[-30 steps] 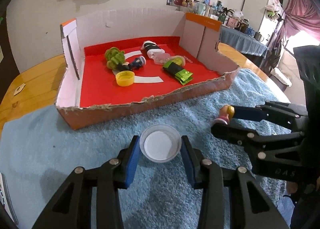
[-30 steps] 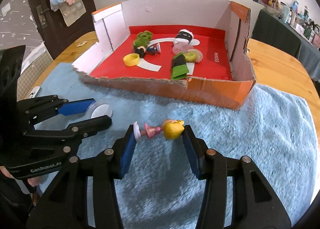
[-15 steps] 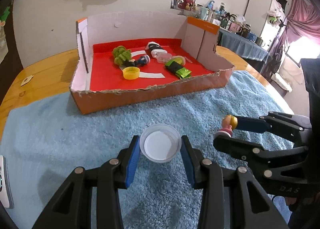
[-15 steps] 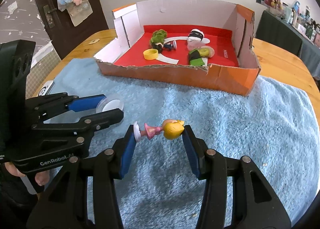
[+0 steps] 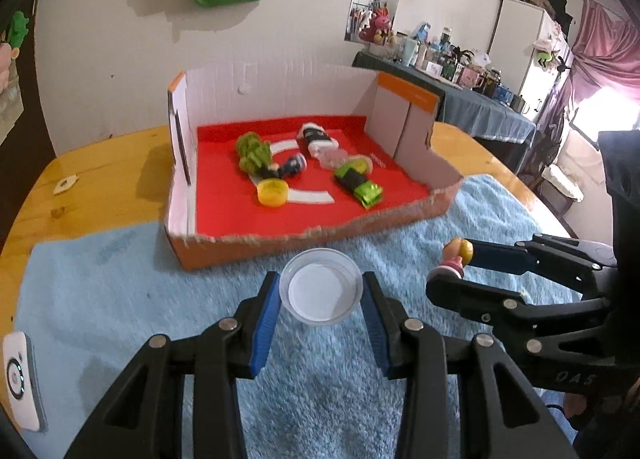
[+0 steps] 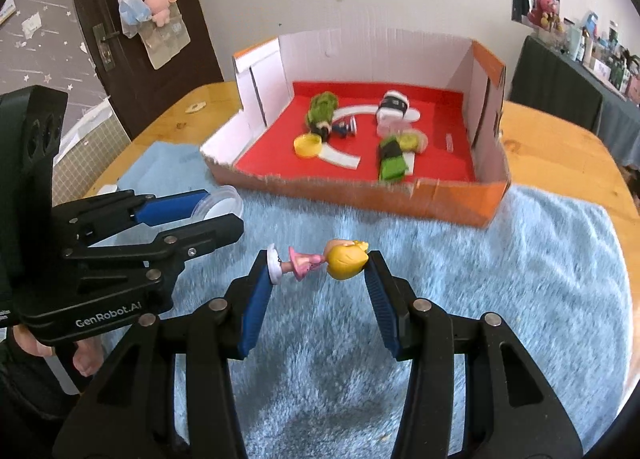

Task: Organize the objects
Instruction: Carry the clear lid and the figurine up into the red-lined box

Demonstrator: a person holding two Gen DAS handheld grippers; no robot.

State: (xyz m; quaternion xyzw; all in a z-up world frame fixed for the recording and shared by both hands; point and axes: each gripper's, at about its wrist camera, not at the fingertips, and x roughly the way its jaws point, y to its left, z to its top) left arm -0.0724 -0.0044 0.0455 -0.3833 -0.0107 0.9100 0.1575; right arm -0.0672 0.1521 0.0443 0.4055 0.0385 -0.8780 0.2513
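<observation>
Your left gripper (image 5: 321, 295) is clamped on a shallow round lid (image 5: 321, 286) of clear plastic with a white disc inside; the blue ribbed pads press its rim on both sides, dead centre in the left wrist view. It hangs above the fluffy light-blue towel (image 5: 120, 299) that fills the lower half of the frame.

Your right gripper (image 6: 318, 265) is closed on a small glossy plastic doll (image 6: 320, 258) lying sideways between the pads: its white base touches the left pad, its smooth yellow-haired head touches the right one, with the pink dress between them. This sits at the middle of the right wrist view, over the same shaggy towel.

The cardboard box (image 5: 304, 235) stands in the upper middle of both frames. Its near wall is cut low with a ragged, torn edge, the outside is orange, the tall back walls are white, and the floor is flat red with a white curved stripe. Inside you have a yellow bottle cap (image 5: 273, 192), a fuzzy green toy (image 5: 252, 151), a green-and-black foil packet (image 5: 359, 183), and a black-and-white bundle (image 5: 316, 137).

The towel lies on a varnished wooden table (image 5: 100, 175). A white rounded device (image 5: 18, 379) rests at the lower left edge of the left wrist view.
</observation>
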